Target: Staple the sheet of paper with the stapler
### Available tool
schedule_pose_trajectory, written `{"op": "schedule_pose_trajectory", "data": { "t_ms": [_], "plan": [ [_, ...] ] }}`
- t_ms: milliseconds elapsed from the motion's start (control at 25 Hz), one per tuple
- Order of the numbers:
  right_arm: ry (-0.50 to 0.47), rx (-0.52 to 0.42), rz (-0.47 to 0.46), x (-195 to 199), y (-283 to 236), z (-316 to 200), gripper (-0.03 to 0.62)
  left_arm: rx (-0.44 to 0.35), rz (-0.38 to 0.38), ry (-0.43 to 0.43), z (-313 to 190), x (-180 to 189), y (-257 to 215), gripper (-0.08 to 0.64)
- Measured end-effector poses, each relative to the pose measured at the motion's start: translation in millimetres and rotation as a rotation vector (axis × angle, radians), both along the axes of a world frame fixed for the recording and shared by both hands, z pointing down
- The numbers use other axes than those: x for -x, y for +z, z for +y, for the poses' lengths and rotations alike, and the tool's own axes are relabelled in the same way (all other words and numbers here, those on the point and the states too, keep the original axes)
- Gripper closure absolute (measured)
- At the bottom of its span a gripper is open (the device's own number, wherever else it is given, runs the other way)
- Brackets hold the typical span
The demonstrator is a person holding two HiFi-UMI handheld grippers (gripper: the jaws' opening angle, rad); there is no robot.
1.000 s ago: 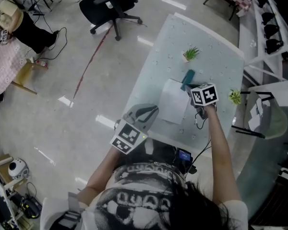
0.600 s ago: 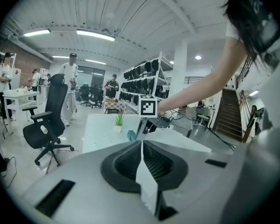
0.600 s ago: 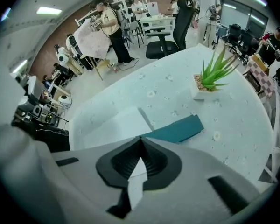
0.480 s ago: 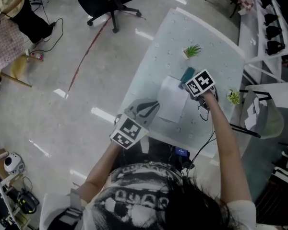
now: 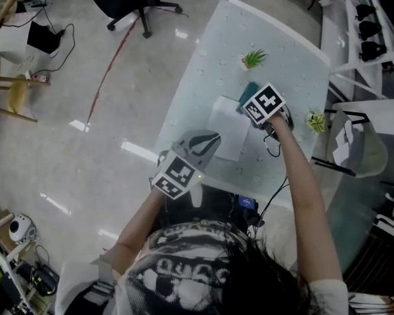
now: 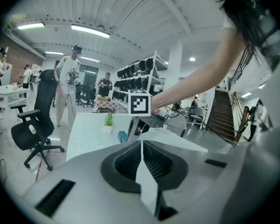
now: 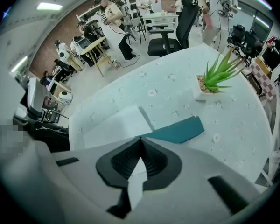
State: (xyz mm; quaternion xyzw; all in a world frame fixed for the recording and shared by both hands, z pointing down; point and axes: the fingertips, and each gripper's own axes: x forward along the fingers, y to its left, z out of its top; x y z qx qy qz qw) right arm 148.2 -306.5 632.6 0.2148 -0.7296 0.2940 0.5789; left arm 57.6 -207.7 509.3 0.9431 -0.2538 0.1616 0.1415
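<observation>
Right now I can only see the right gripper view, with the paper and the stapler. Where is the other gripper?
Observer: The left gripper is at the near left edge of the sheet of paper, on the opposite side from the stapler. Its jaws are together.
Operator: I see one plant. Are there any more?
Observer: Yes. The head view shows a second small plant by the right edge of the table.
</observation>
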Motion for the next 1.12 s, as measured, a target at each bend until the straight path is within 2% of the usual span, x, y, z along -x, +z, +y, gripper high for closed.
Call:
{"op": "schedule_pose_trajectory", "data": {
  "t_ms": [240,400,560,760,920,1120],
  "plan": [
    [-0.073,-0.023,0.097,1.1,8.0,-0.8,0.588,0.000,-0.003,-0.008,-3.3,-1.9,2.4,0.548],
    [-0.041,0.006,0.035,0.2,7.9,-0.2,0.588,-0.009,-0.013,-0.016,-0.9,0.0,-0.6,0.548],
    [-0.014,-0.056,0.021,-4.3,8.4,2.8,0.588,-0.025,-0.016,-0.002,7.3,2.0,-12.3,0.548],
    [0.135,-0.137,-0.061,-5.4,-5.0,0.6,0.588,-0.051,-0.030,0.041,17.9,14.0,-28.9,0.548],
    [0.321,-0.277,-0.177,-8.7,-21.5,-0.9,0.589,-0.055,-0.038,0.075,25.8,21.3,-30.9,0.548],
    [0.462,-0.395,-0.251,-13.7,-31.8,47.3,0.589,-0.043,-0.058,0.135,39.8,24.7,-22.2,0.548]
  ]
}}
